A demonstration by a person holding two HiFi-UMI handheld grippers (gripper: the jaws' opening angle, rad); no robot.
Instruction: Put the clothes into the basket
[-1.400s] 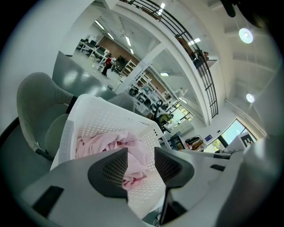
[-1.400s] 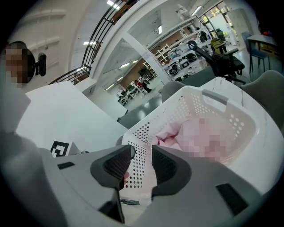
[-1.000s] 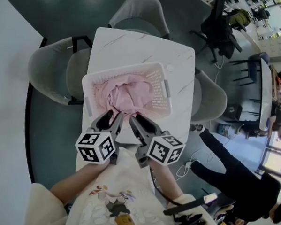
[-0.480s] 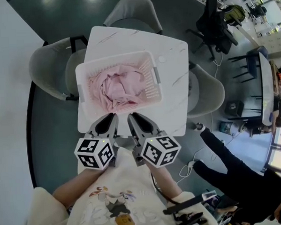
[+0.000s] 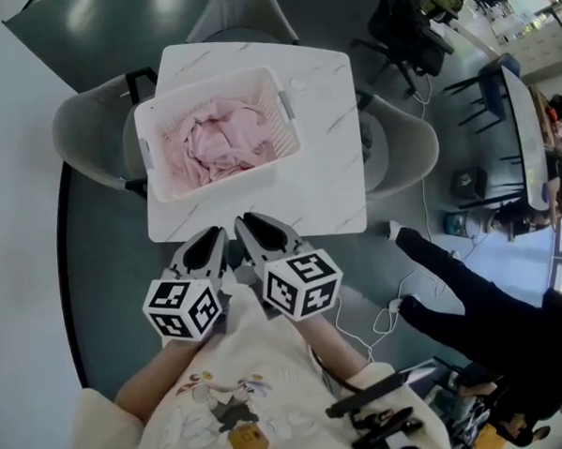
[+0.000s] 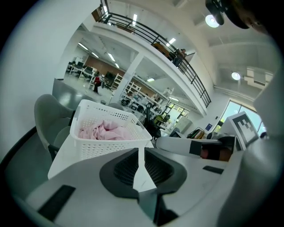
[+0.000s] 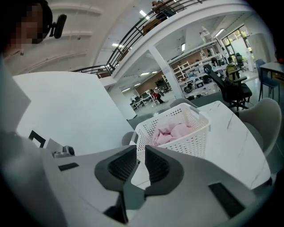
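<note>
The white perforated basket (image 5: 149, 152) stands on the white marble table (image 5: 321, 174) with the crumpled pink clothes (image 5: 222, 137) lying inside it. My left gripper (image 5: 213, 241) and right gripper (image 5: 251, 226) hover side by side over the table's near edge, short of the basket and touching nothing. Both are shut and empty; the right jaws have just been closing with nothing between them. Past the left gripper (image 6: 141, 153) in its own view are the basket (image 6: 106, 144) and the clothes (image 6: 104, 131). The right gripper view looks past the right gripper (image 7: 142, 150) at the basket (image 7: 191, 138) and the clothes (image 7: 171, 132).
Grey chairs (image 5: 88, 135) (image 5: 407, 151) (image 5: 242, 10) ring the table. A person's dark-sleeved arm (image 5: 483, 316) reaches in at the lower right. A black office chair (image 5: 404, 29) stands behind, and a cable (image 5: 380, 317) lies on the dark floor.
Both grippers have drawn back from the basket's near rim to the table's near edge. Their jaws have come together. The basket and the clothes stay put.
</note>
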